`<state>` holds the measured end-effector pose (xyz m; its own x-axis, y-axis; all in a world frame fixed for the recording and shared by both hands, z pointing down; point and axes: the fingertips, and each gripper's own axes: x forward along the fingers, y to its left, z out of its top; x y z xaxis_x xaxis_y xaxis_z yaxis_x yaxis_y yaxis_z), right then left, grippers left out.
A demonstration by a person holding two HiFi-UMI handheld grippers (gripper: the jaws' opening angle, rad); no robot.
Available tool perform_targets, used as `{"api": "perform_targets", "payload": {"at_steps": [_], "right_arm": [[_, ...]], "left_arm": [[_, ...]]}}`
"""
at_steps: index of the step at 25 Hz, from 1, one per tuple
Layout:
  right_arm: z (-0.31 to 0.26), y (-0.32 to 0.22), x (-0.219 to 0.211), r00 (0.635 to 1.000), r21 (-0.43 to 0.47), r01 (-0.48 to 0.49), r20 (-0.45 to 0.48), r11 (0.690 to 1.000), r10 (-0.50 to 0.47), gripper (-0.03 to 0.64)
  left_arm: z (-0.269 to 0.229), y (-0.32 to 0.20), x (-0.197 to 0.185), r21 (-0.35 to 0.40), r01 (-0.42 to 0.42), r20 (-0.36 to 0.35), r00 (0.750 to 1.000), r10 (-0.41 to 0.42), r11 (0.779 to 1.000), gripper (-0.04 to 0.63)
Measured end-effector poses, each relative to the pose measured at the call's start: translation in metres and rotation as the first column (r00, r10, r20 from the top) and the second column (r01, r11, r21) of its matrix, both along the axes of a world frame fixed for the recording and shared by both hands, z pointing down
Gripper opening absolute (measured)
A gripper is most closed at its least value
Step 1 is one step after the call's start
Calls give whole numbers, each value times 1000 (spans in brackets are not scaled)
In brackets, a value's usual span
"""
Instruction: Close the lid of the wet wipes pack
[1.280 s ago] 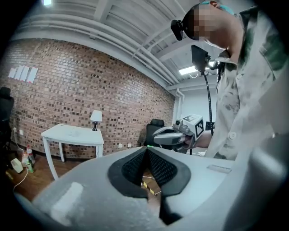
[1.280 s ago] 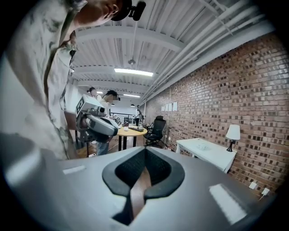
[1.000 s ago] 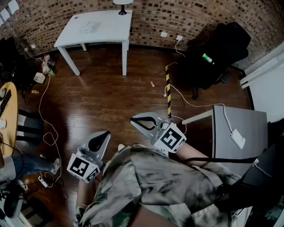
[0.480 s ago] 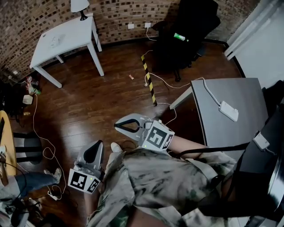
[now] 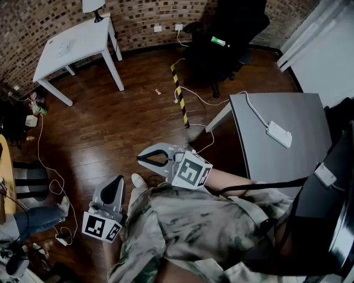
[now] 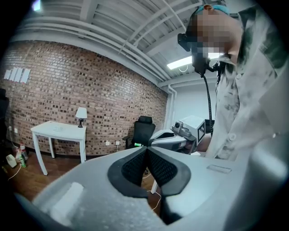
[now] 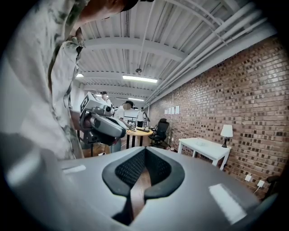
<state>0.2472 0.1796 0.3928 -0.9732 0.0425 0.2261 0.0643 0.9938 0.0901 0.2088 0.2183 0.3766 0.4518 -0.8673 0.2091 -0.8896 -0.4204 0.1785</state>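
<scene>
No wet wipes pack can be made out in any view. My left gripper (image 5: 120, 180) hangs at waist height over the wooden floor, jaws shut with nothing between them. My right gripper (image 5: 140, 159) is held beside it to the right, pointing left, jaws also shut and empty. In the left gripper view my left gripper (image 6: 146, 149) points across the room, and the right gripper (image 6: 168, 138) shows just beyond its tips. In the right gripper view my right gripper (image 7: 144, 151) is closed at the tips, and the left gripper (image 7: 102, 122) hangs at the upper left.
A white table (image 5: 83, 38) with a lamp (image 5: 92, 6) stands by the brick wall. At the right is a grey table (image 5: 301, 119) bearing a white box (image 5: 278, 134) on a cable. A black office chair (image 5: 227, 38), loose floor cables (image 5: 193, 94) and a striped strip (image 5: 180, 102) are also here.
The head view has swung so the white table slid to the upper left and the grey table came further into view. Both grippers stay shut at waist height.
</scene>
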Motion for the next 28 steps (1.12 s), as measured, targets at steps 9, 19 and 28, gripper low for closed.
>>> {"api": "perform_targets", "payload": {"at_steps": [9,19,28], "right_arm": [[-3,3,11,1000,17,2,21,1000,-3,3],[-6,3,20,1000,27,0,15,1000,0,3],[-4,8,26,1000,34,0,12,999,0,3]], "left_arm": [[-4,-1,12,9,-17,7,1000,17,1000,0],[-6,-1,12,19,2,18,1000,-2,1000,0],[-2,2,18,16,-10,11,1000,9,1000,0]]}}
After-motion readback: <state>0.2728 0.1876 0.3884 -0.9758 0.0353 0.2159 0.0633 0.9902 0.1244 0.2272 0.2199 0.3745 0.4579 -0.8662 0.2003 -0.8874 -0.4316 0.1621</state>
